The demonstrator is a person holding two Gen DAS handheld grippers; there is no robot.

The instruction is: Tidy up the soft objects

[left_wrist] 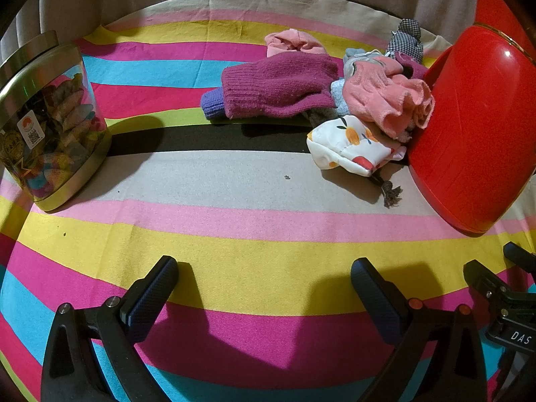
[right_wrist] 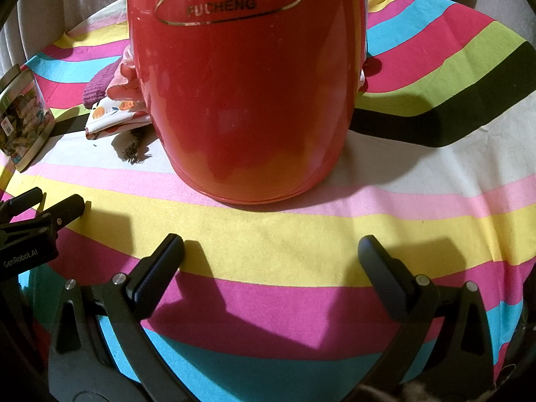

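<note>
A striped cloth (left_wrist: pixel 268 181) covers the table. On it stands a red bucket (right_wrist: pixel 248 93), upside down by the look of its lettering, straight ahead of the right tongs (right_wrist: pixel 269 258). Against the bucket's left side lies a heap of soft things: a purple knitted glove (left_wrist: pixel 278 87), a pink garment (left_wrist: pixel 388 100), a white pouch with fruit print (left_wrist: pixel 351 147), a checked piece of fabric (left_wrist: pixel 407 38) behind, and another pink piece (left_wrist: pixel 293 43). A clear jar (left_wrist: pixel 50 124) with a metal lid stands well apart at the left edge. Both the left tongs (left_wrist: pixel 264 281) and the right tongs are spread wide, holding nothing, their tips low over the yellow stripe.
</note>
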